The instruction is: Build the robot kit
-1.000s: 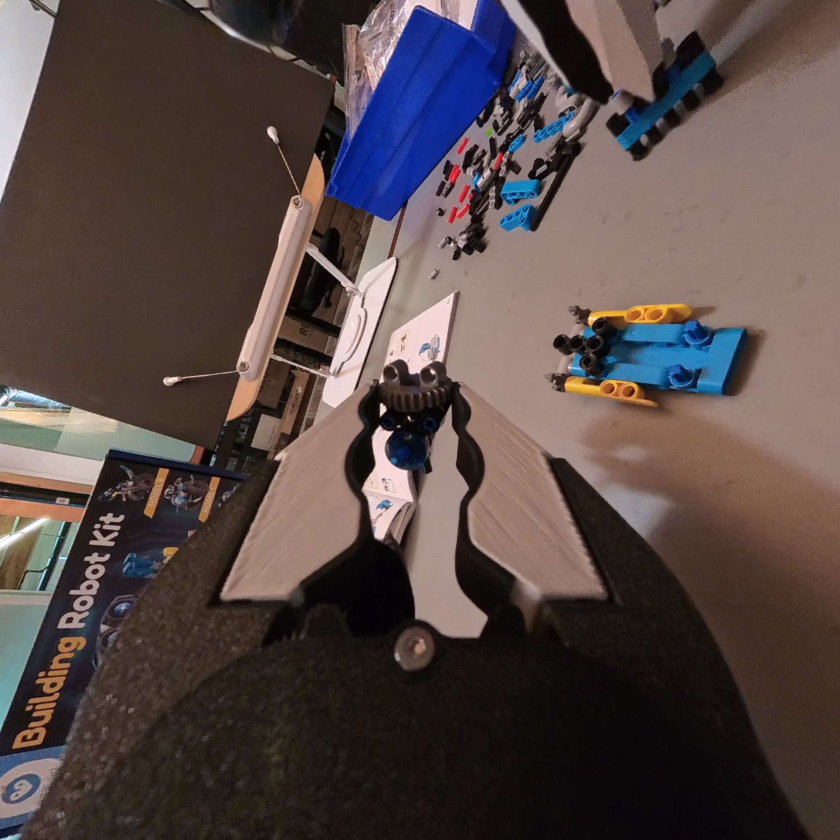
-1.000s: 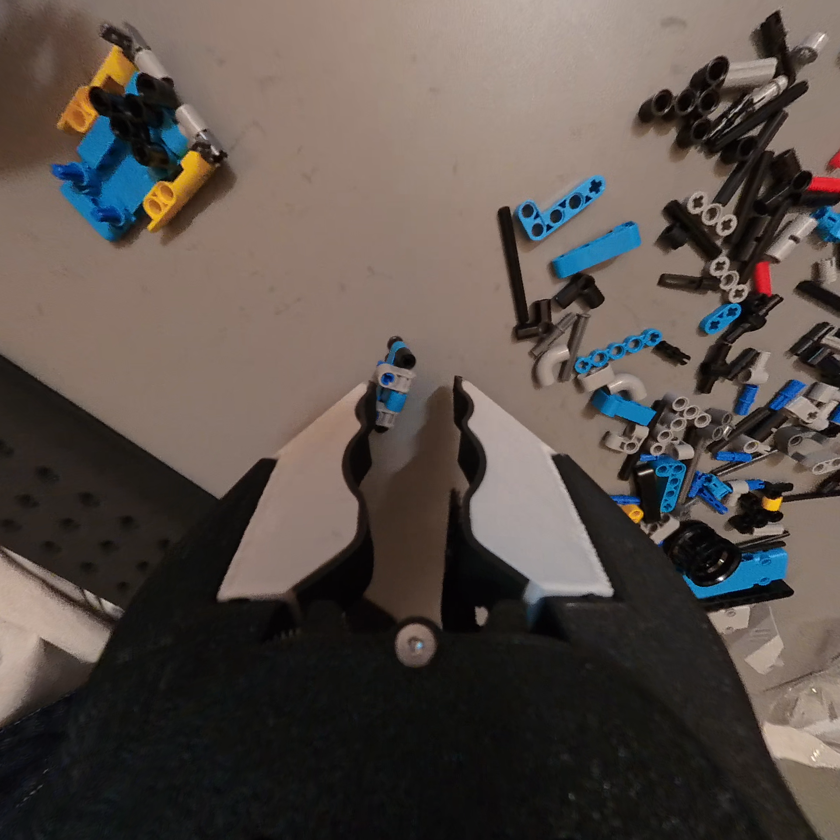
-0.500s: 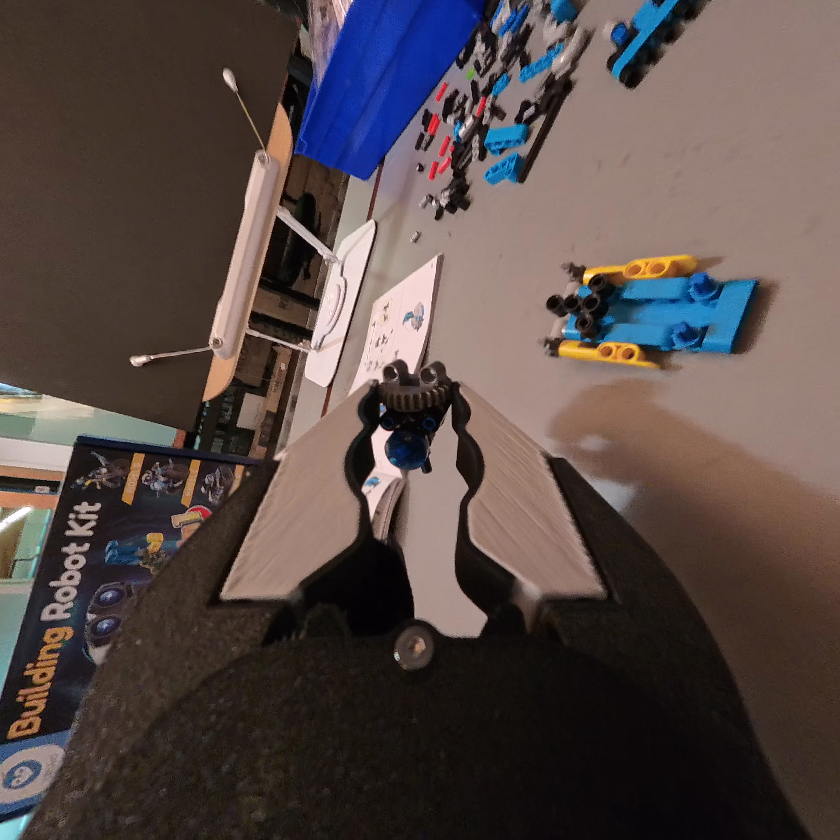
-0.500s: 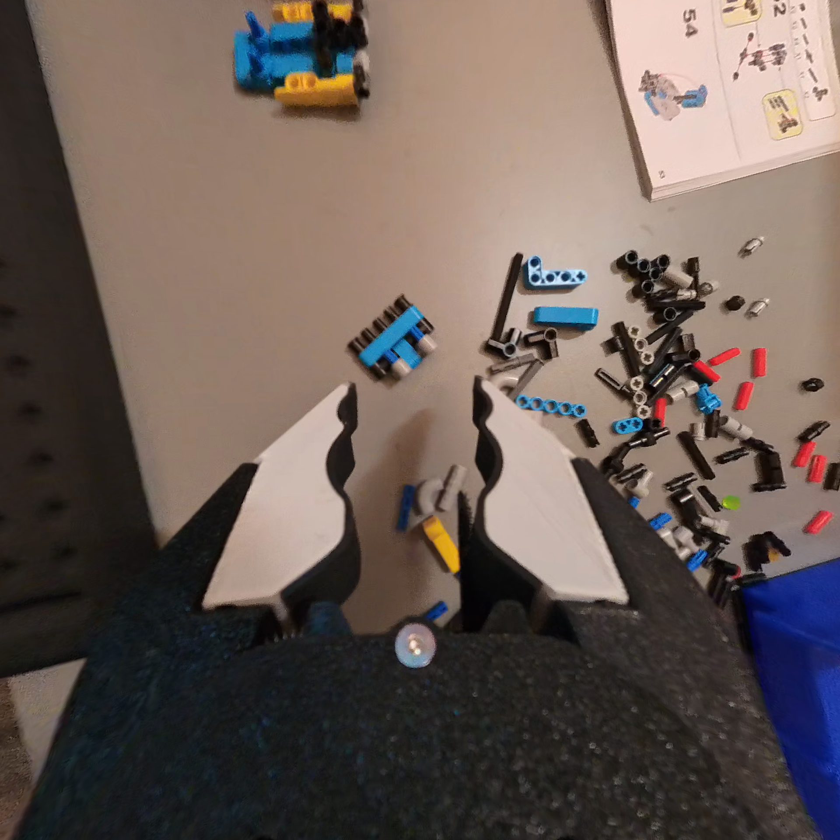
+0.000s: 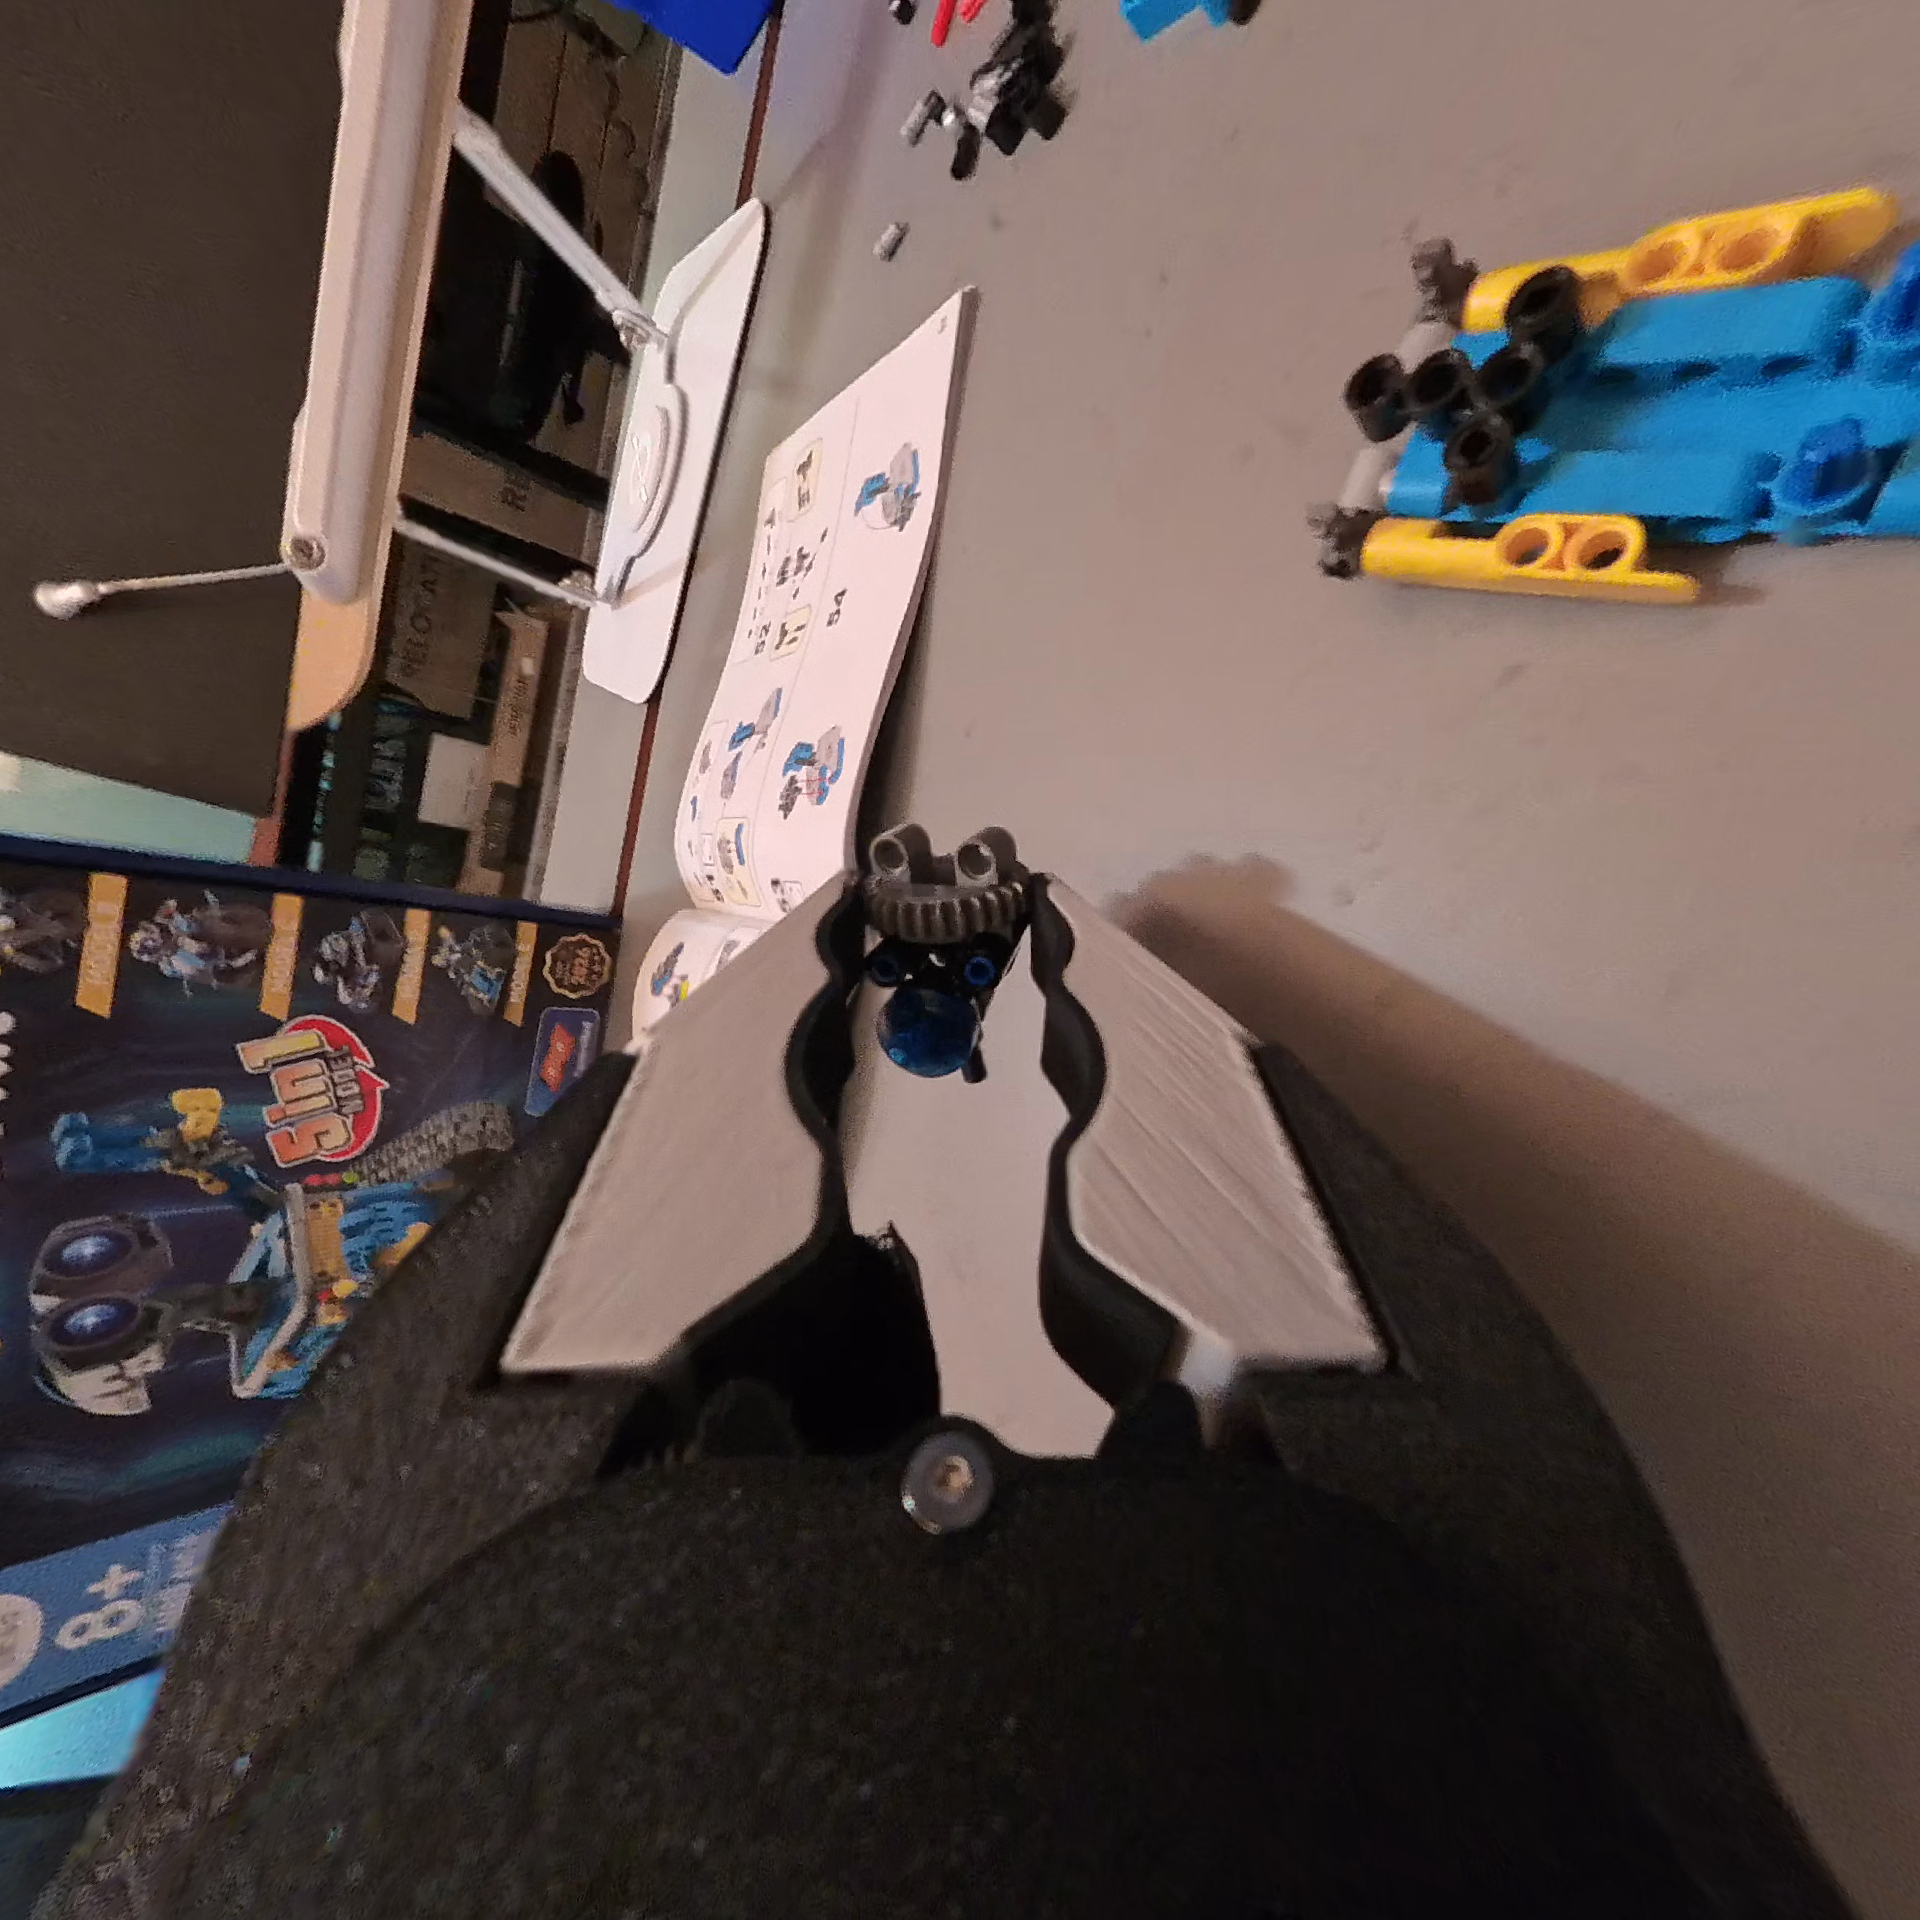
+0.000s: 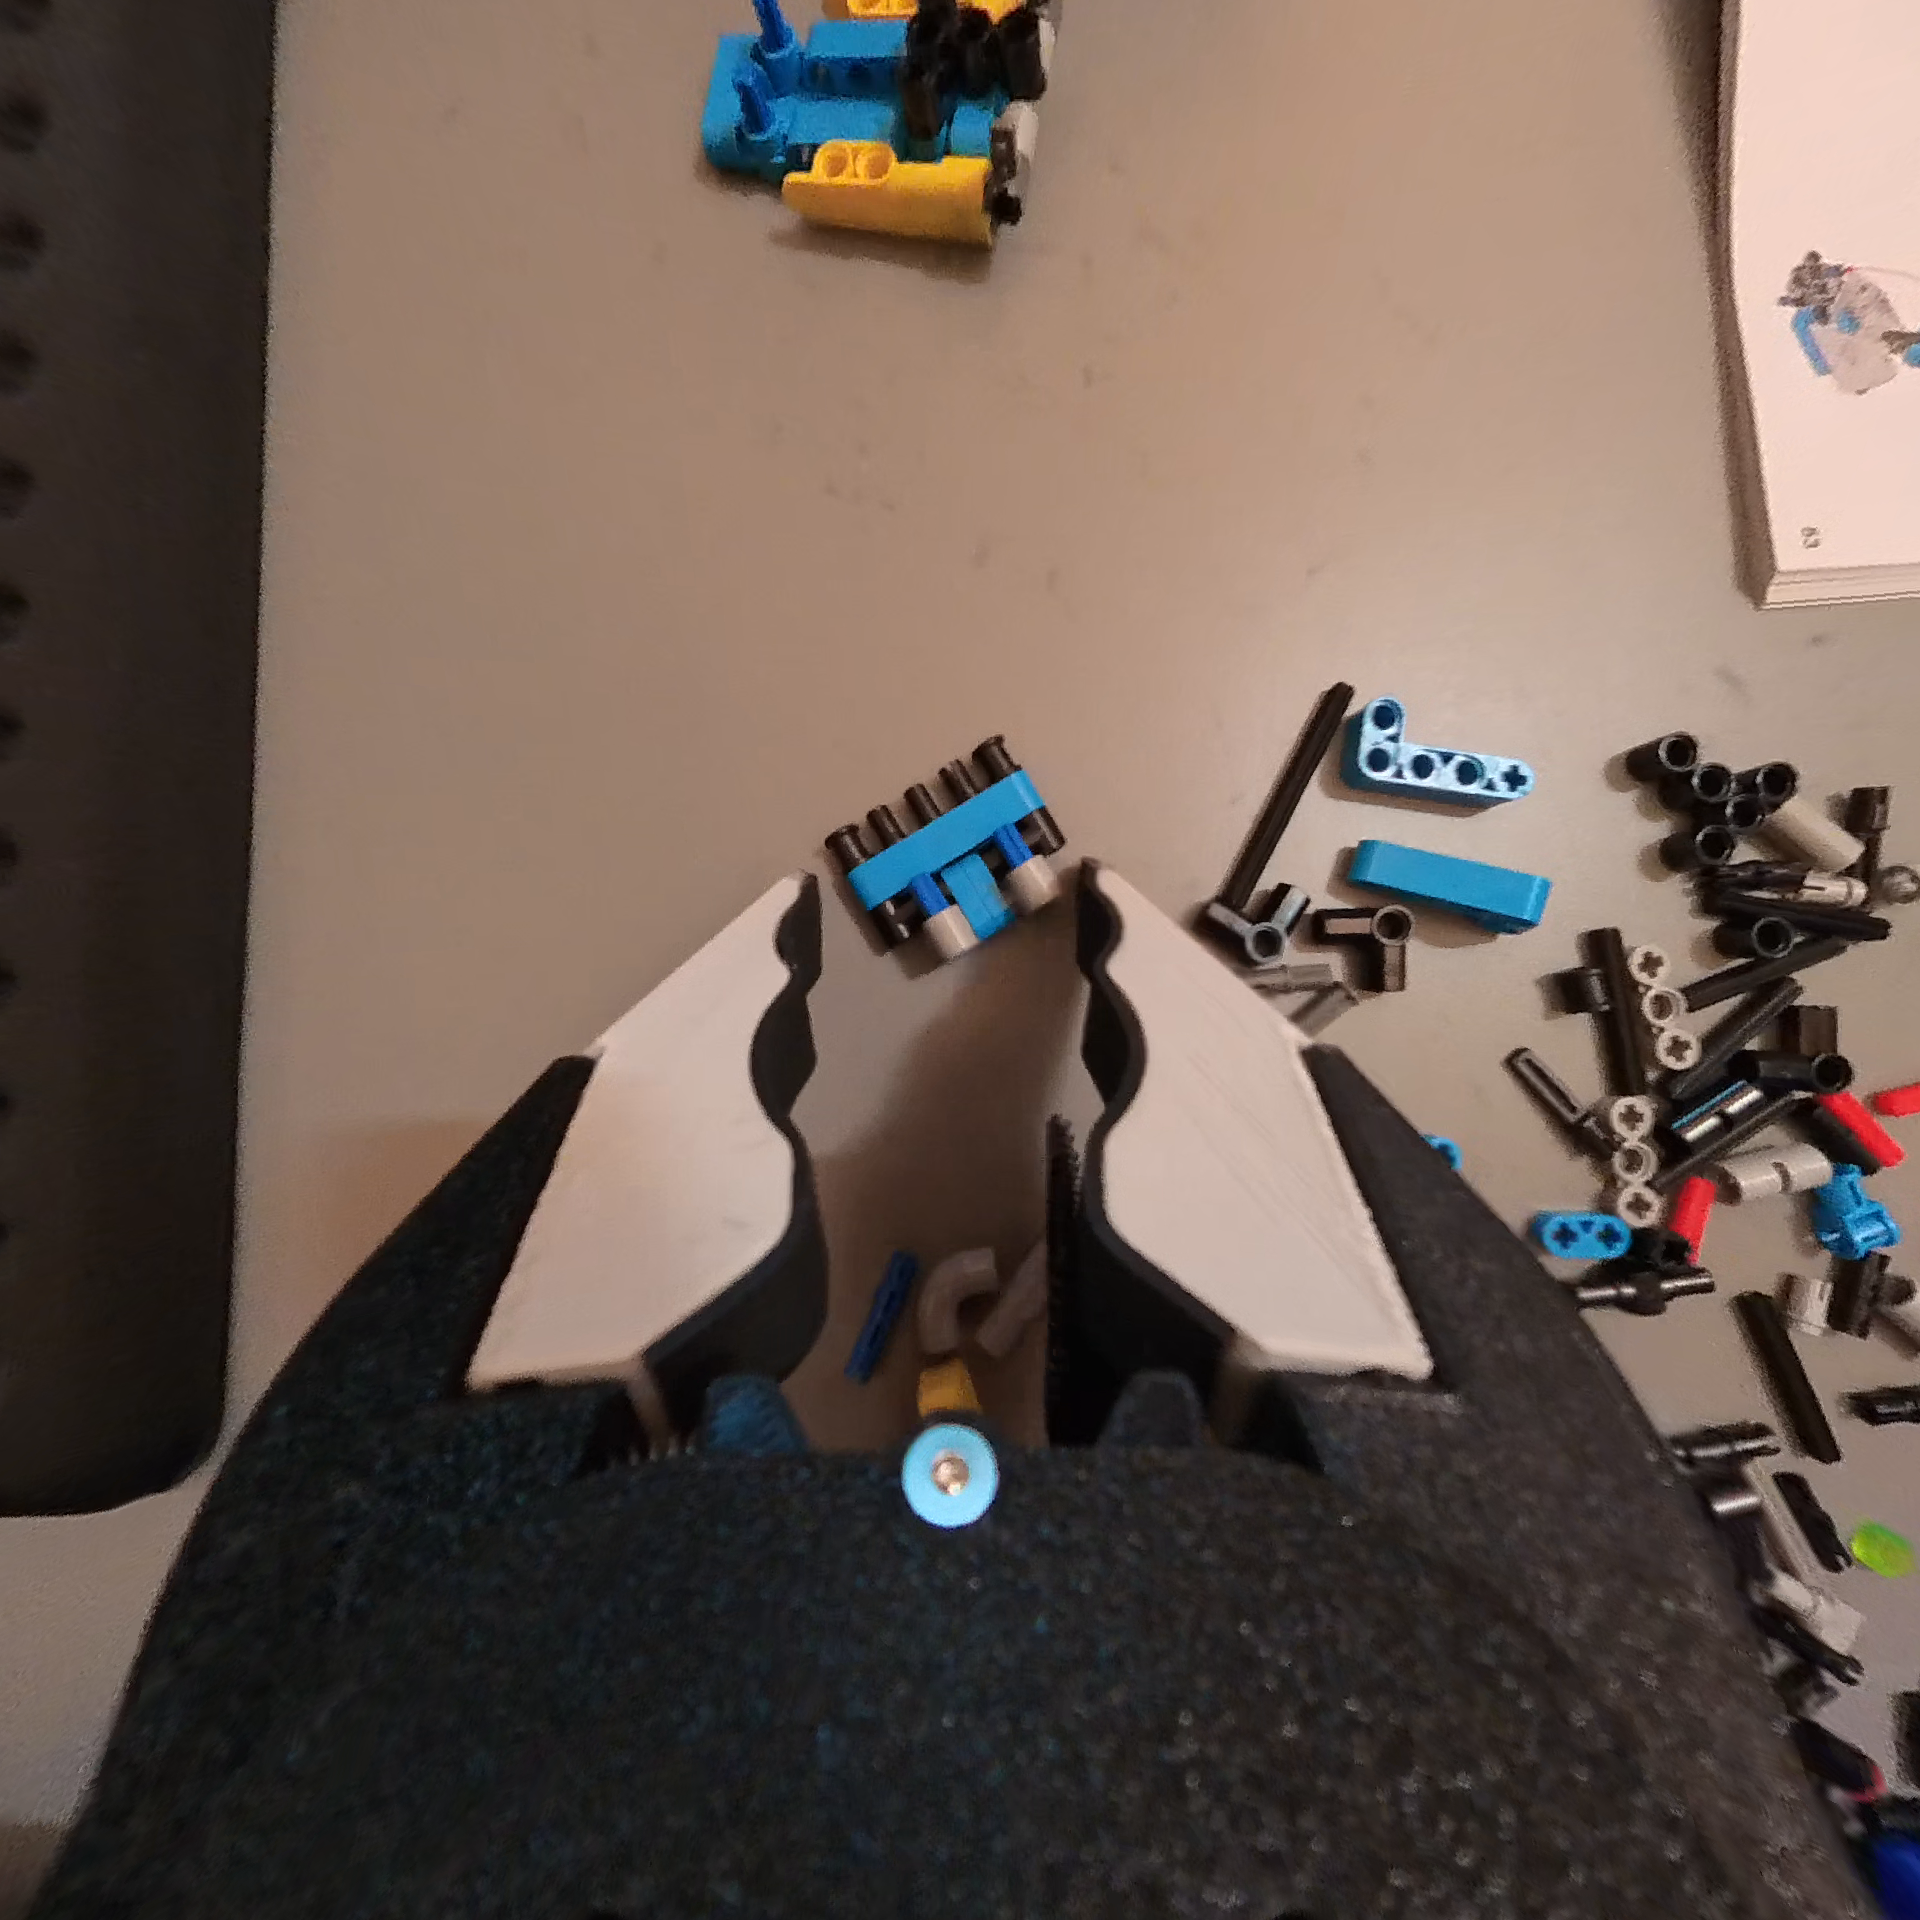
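My left gripper (image 5: 940, 894) is shut on a small gear assembly (image 5: 940, 914): a dark grey toothed gear with grey connectors on top and a blue round piece below. It is held above the grey table. A blue and yellow brick assembly (image 5: 1621, 436) lies on the table to the upper right; it also shows in the right wrist view (image 6: 883, 114). My right gripper (image 6: 945, 883) is open and empty, just above the table. A small blue and black assembly (image 6: 945, 857) lies on the table between its fingertips, untouched.
Several loose black, grey, blue and red pieces (image 6: 1714, 1039) are scattered on the right. An open instruction booklet (image 5: 831, 623) (image 6: 1829, 312) lies on the table. A kit box (image 5: 260, 1195) and a white stand (image 5: 655, 457) are at the left. A black perforated board (image 6: 114, 727) borders the table. There is about 25 cm between the tips of the two grippers.
My right gripper has opened, let go of the small blue and black assembly, and now hangs over it on the table. My left gripper moved closer to the booklet, still holding the gear assembly.
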